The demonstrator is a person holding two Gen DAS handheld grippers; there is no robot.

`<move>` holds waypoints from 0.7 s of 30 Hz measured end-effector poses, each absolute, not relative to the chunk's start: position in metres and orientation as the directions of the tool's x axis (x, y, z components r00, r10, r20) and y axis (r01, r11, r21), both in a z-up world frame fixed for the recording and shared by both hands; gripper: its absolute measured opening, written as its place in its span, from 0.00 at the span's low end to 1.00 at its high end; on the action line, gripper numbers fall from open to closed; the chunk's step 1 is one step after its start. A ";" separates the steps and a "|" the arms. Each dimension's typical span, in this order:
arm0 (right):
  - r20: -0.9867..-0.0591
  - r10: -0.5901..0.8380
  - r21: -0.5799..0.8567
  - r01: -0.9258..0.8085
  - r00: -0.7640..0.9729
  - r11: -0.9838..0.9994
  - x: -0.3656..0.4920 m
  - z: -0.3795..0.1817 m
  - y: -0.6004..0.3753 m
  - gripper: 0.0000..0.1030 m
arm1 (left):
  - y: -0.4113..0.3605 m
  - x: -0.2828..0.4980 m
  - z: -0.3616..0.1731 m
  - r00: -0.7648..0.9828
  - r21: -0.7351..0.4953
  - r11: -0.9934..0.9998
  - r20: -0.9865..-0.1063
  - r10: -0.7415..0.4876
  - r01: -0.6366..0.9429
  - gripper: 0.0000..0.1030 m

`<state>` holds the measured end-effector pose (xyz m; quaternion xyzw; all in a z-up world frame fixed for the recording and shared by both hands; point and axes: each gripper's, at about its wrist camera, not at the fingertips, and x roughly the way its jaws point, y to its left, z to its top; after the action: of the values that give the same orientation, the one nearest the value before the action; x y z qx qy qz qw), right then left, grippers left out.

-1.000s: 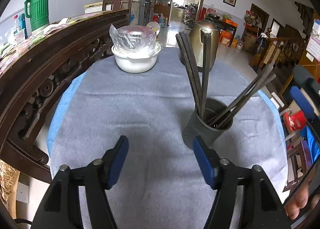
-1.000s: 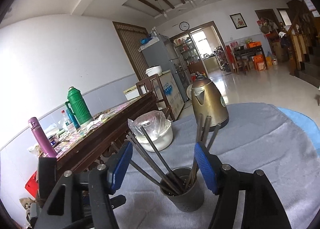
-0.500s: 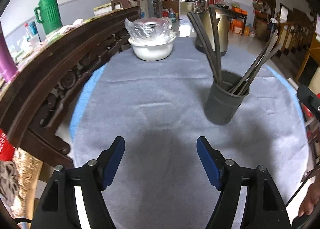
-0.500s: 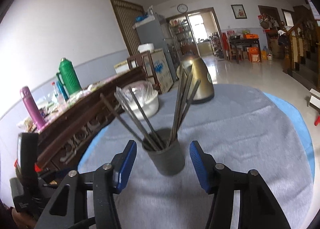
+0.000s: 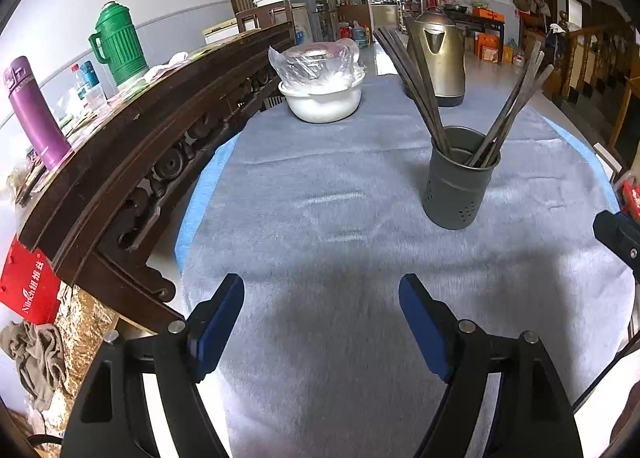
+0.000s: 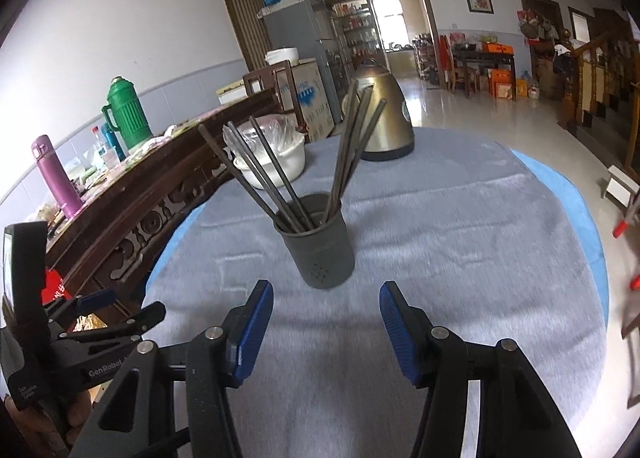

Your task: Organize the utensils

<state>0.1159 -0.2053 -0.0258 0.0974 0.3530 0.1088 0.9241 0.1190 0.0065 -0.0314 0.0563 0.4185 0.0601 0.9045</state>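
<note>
A dark grey perforated utensil cup stands upright on the grey cloth, holding several dark chopsticks that fan out left and right. It also shows in the right wrist view, with its chopsticks. My left gripper is open and empty, low over the cloth, well short of the cup and to its left. My right gripper is open and empty, just in front of the cup. The left gripper also shows at the lower left of the right wrist view.
A white bowl covered with plastic and a brass kettle stand at the far side of the round table. A carved wooden sideboard runs along the left, bearing a green thermos and purple flask.
Both grippers have pulled back from the cup, which now sits farther off in both views. Both stayed open and empty.
</note>
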 end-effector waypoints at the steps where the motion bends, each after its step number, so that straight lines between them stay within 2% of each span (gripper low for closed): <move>1: -0.638 0.264 0.254 -0.127 0.723 0.959 0.115 -0.026 -0.205 0.58 | 0.006 0.117 -0.031 0.640 0.149 0.987 -0.753 0.153 -0.060 0.78; 21: -0.674 0.278 0.236 -0.157 0.684 0.959 0.107 -0.030 -0.186 0.58 | 0.006 0.105 -0.030 0.624 0.157 0.983 -0.761 0.180 -0.092 0.78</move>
<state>0.1074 -0.1861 -0.0302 0.0799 0.3792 0.1188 0.9142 0.1053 0.0063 -0.0303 0.0515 0.4271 0.0755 0.8996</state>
